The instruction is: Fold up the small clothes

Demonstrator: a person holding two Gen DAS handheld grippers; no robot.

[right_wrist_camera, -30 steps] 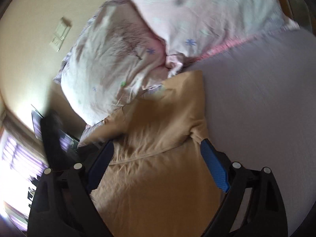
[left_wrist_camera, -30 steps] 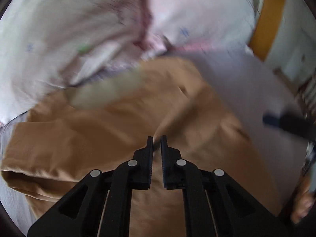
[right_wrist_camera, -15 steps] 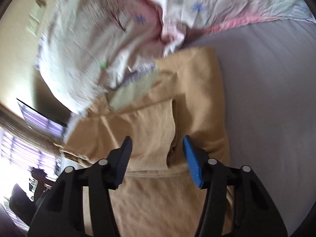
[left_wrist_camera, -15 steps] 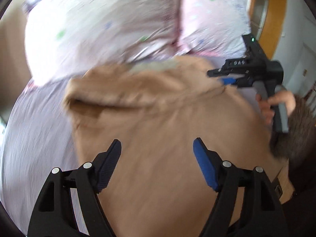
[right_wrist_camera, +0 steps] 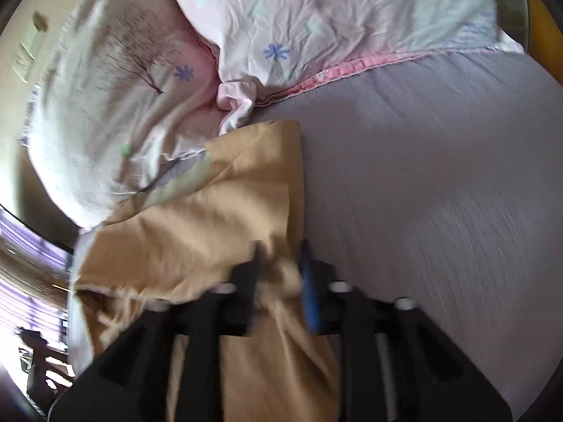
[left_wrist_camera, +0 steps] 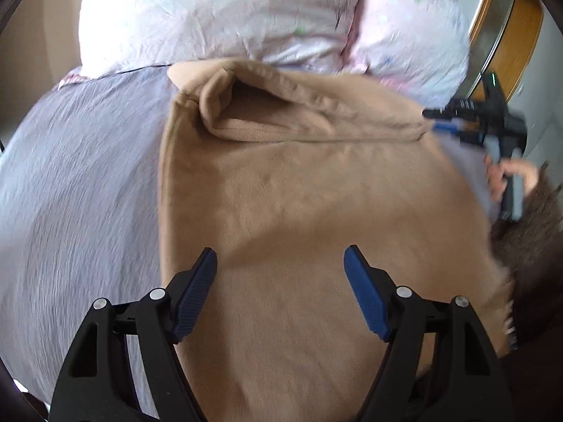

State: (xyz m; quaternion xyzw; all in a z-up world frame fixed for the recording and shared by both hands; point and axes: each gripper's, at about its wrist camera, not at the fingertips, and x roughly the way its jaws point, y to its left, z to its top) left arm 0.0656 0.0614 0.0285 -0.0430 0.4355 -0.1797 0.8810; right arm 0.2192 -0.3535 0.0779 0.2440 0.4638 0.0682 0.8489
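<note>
A tan garment (left_wrist_camera: pixel 302 211) lies on the lilac bedsheet (left_wrist_camera: pixel 70 183), its far edge folded over into a thick roll near the pillows. My left gripper (left_wrist_camera: pixel 280 258) is open and empty, hovering over the garment's near half. My right gripper (right_wrist_camera: pixel 280 263) is shut on a bunched fold of the tan garment (right_wrist_camera: pixel 218 225) at its right edge; this view is blurred. The right gripper also shows in the left wrist view (left_wrist_camera: pixel 436 119), at the garment's far right corner, held by a hand.
Two floral white and pink pillows (left_wrist_camera: pixel 218 14) (right_wrist_camera: pixel 116 98) lie at the head of the bed, just beyond the garment. Bare lilac sheet (right_wrist_camera: pixel 440 176) spreads to the right of the garment. A wooden door frame (left_wrist_camera: pixel 520 35) stands at the far right.
My left gripper let go of the garment, opened and drew back. My right gripper went from wide open to shut on the garment's right edge.
</note>
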